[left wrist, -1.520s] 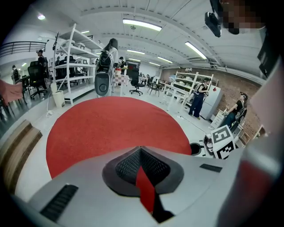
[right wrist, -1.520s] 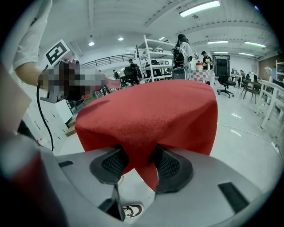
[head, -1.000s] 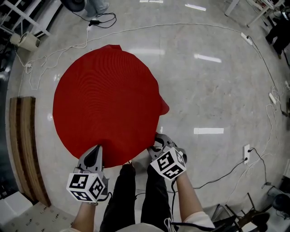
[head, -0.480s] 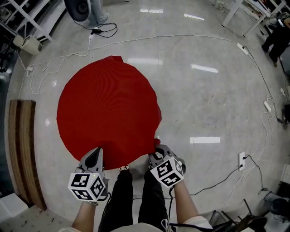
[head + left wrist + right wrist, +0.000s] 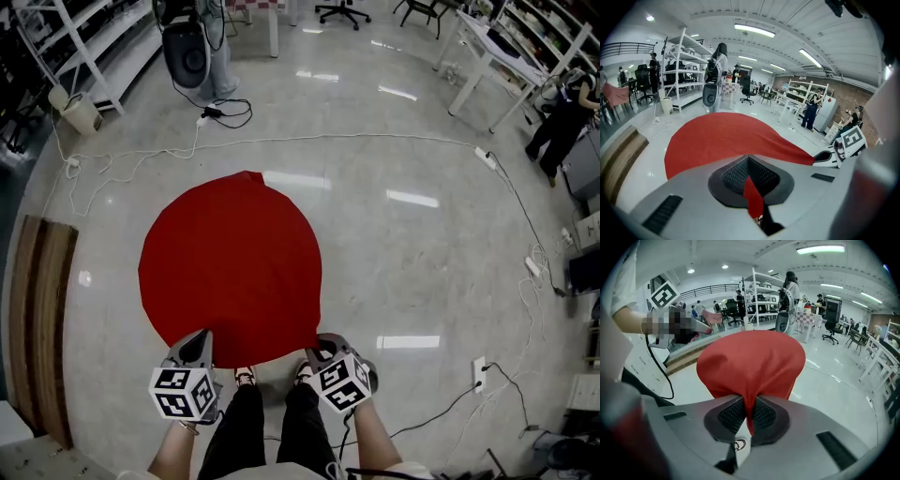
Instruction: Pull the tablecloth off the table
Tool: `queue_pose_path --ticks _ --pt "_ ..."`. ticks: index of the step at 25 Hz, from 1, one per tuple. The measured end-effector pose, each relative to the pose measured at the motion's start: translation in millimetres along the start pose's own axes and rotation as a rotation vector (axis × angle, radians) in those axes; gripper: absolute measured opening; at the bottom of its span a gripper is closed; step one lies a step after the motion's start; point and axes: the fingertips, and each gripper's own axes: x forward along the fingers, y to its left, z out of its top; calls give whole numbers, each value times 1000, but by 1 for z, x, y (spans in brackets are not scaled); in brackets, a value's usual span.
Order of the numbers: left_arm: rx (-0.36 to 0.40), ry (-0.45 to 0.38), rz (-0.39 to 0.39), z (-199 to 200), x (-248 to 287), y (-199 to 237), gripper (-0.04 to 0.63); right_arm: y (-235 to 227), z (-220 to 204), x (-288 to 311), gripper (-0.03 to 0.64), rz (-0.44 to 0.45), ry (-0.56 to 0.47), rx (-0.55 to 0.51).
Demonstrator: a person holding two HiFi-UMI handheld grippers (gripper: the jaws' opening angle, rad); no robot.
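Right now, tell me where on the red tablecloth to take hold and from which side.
Take the red tablecloth by its near hem, coming from the person's side. It is thin fabric spread in a wide round, so only the edge fits between jaws. The left gripper and right gripper are each shut on that hem, apart.

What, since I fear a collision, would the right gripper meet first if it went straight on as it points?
Probably the red tablecloth: the right gripper is shut on its edge, and the cloth spreads directly ahead.
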Motion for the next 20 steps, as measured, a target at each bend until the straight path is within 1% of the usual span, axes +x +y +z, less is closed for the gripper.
queue_pose_path --ticks 7,11,16,18,20 --pt "-55 -60 31 14 -20 20 6 -7 42 -31 29 -25 -65 56" --pt "-89 -57 40 10 -24 34 6 -8 64 -36 29 -49 -65 45" --pt "-109 -54 -6 -1 -15 31 6 -11 88 -53 29 -76 -104 3" --pt "-107 -52 -26 -1 -11 28 6 -9 100 -59 29 -79 -112 -27" --pt "-98 -51 -47 1 -8 24 8 -8 110 -63 29 -81 -121 -34"
